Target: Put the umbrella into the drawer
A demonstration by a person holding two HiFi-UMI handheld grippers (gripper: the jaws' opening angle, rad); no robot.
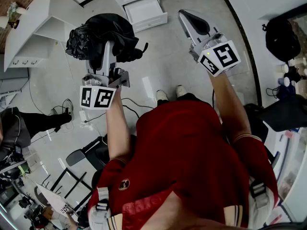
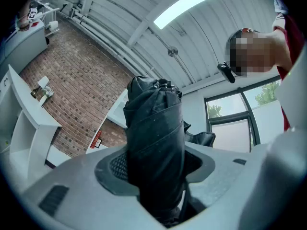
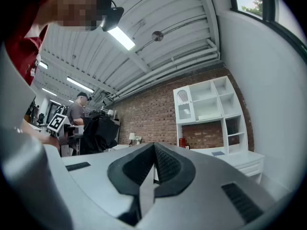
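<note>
Status: umbrella (image 1: 103,30) picked, not stowed. It's off the floor in the upper left of the head view, with the left gripper (image 1: 106,56) clamped round its folded body. Drawer (image 1: 144,8) stands open at top centre, nothing in it that I can see. Carry and drop remain. Right gripper (image 3: 153,169) is clenched on nothing. Umbrella's long axis runs along the left jaws, bunched fabric end toward frame top. Handle not visible.
</note>
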